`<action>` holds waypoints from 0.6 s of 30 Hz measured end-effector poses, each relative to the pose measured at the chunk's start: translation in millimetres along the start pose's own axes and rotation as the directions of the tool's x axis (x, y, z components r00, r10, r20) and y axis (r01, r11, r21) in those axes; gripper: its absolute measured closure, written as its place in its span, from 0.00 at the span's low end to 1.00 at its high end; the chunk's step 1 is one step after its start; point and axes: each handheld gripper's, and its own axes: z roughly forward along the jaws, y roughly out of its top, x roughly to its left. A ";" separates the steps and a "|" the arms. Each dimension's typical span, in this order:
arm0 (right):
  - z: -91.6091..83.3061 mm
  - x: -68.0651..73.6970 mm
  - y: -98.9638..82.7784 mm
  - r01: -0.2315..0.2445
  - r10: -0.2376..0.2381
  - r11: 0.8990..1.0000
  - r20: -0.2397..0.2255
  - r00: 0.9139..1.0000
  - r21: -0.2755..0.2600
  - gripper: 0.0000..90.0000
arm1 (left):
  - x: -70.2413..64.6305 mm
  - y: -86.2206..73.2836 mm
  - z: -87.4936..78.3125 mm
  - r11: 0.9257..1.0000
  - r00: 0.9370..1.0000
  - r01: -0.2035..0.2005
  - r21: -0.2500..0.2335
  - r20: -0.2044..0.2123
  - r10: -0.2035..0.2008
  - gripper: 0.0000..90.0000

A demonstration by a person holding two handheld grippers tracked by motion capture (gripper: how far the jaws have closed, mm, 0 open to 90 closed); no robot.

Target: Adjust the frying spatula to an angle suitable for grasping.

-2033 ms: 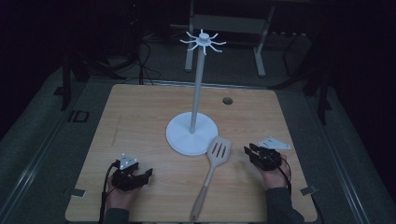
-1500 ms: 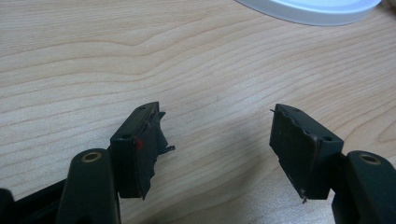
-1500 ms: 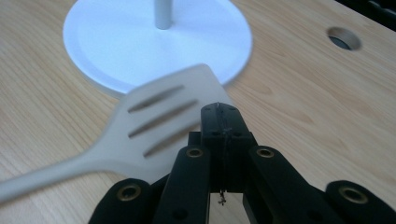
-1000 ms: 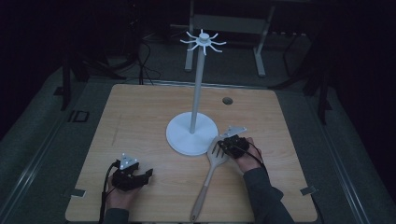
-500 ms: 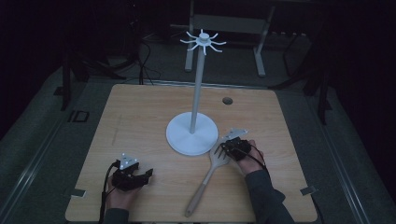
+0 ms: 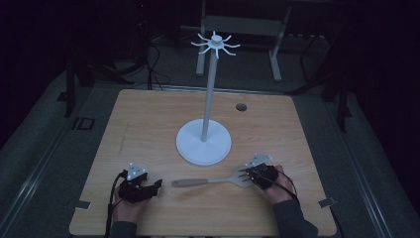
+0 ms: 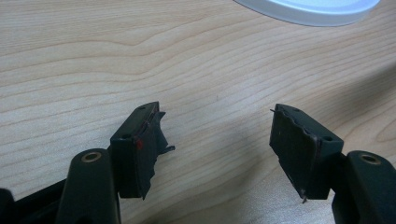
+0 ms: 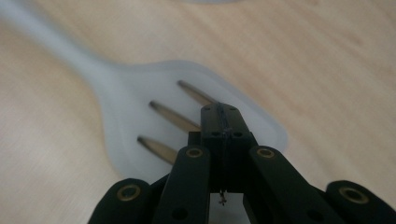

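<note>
A pale slotted spatula (image 6: 213, 181) lies flat on the wooden table (image 6: 148, 119), its handle pointing left and its head to the right. My right gripper (image 6: 246, 173) is shut, jaws pressed together with nothing between them. In the right gripper view its tips (image 8: 220, 114) rest on the spatula (image 8: 140, 116) head beside the slots. My left gripper (image 6: 157, 184) sits near the front left, a short way from the handle's end. In the left gripper view it (image 7: 215, 116) stands open over bare wood.
A white hook stand rises from a round base (image 6: 204, 142) at the table's middle, its ring of hooks (image 6: 216, 43) high up. The base's edge (image 7: 308, 7) lies ahead of the left gripper. A small round hole (image 6: 241, 106) marks the back right of the table.
The right gripper has drawn toward the front edge with the spatula head. The spatula has swung from a diagonal to lying nearly level across the table. The left gripper has stayed put.
</note>
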 end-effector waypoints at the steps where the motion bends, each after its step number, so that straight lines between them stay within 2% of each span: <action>1: -2.6 2.4 -3.5 -0.003 0.003 1.000 -0.010 1.000 0.001 1.00 | 0.0 0.0 0.0 1.000 1.000 -0.001 0.000 -0.001 0.001 0.38; 7: -15.7 19.2 -17.5 0.008 -0.007 1.000 -0.063 0.998 0.010 1.00 | -0.1 -0.1 0.1 1.000 1.000 -0.003 -0.001 -0.001 0.003 0.38; 8: -19.6 24.7 -20.0 0.017 -0.016 1.000 -0.084 0.996 0.009 1.00 | -0.1 -0.1 0.1 1.000 1.000 -0.003 -0.001 -0.001 0.003 0.38; 18: -32.5 39.5 -18.2 0.024 -0.026 1.000 -0.161 0.987 -0.012 0.97 | -0.3 -0.2 -0.1 1.000 1.000 -0.004 0.001 -0.002 0.004 0.38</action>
